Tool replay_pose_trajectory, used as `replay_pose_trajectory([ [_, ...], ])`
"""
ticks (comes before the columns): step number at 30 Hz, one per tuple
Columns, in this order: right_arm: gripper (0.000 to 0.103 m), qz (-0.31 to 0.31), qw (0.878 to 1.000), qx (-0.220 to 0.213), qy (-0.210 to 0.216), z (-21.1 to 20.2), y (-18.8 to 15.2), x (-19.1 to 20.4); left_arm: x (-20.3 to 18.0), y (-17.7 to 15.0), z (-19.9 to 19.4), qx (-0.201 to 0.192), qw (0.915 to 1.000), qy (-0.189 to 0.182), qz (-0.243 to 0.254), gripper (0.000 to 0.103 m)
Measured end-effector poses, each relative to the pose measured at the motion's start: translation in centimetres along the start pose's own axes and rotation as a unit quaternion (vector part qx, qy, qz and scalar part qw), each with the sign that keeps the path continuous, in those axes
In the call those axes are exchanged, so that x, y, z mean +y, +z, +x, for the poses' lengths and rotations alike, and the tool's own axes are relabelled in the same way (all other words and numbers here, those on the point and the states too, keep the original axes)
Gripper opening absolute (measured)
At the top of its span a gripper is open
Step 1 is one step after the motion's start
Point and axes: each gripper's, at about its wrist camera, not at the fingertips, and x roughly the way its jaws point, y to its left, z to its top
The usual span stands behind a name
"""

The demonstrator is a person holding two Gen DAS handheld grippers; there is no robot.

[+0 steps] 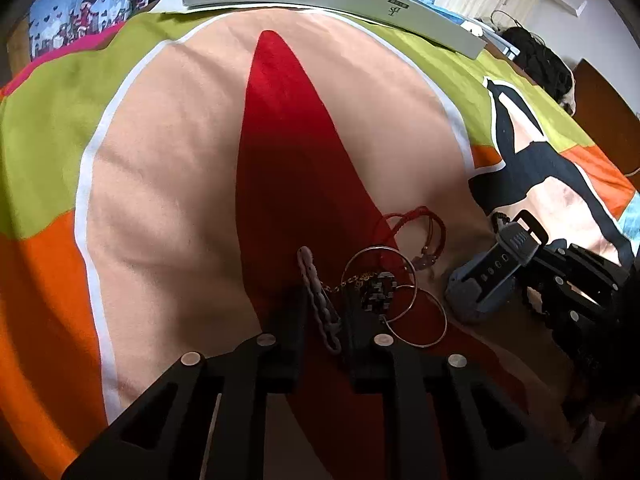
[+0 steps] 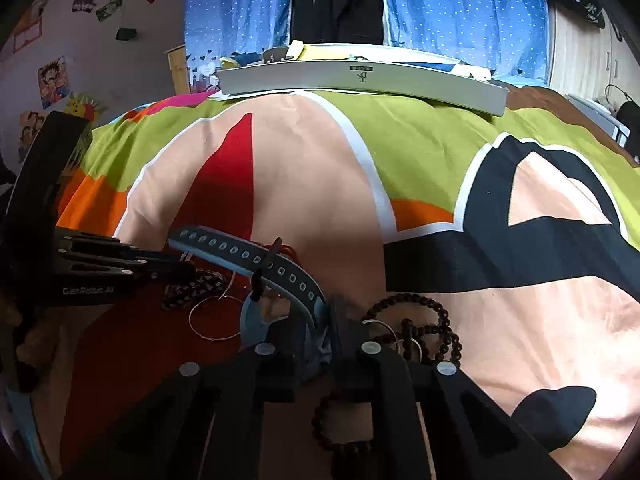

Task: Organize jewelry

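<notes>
Grey-blue rubber, the watch strap sits pinched in the right gripper above the colourful bedspread. The left gripper has its fingers narrowed around a pale chain bracelet — beside thin metal bangles and red cord bracelets. Dark wooden beads lie near the right fingers.

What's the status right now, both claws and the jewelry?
Left gripper closed on grey chain bracelet. Right gripper clamped on blue-grey watch. Thin bangles and dark bead strands crowd both.
</notes>
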Motion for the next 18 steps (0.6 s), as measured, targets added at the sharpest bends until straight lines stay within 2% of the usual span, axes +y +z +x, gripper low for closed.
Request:
replay_pose_trajectory([
  [2,0.005,0.008,1.000,-0.003,0.002,-0.2,0.0,-0.2,0.2,-0.1,-0.1,-0.002,0.9999,-0.006,-0.014,0.005],
  [6,0.005,0.017,1.000,-0.019,0.005,-0.9,0.0,-0.2,1.0,-0.3,-0.6,-0.008,0.9988,-0.018,-0.044,0.005],
  [10,0.005,0.042,0.998,-0.040,0.024,-2.1,0.2,-0.5,0.9,-0.4,-1.8,-0.021,0.9984,-0.011,-0.052,0.004],
  [18,0.005,0.066,0.994,-0.075,0.044,-4.6,2.0,-0.4,0.4,0.0,-7.1,-0.099,0.9917,-0.024,-0.078,0.004],
])
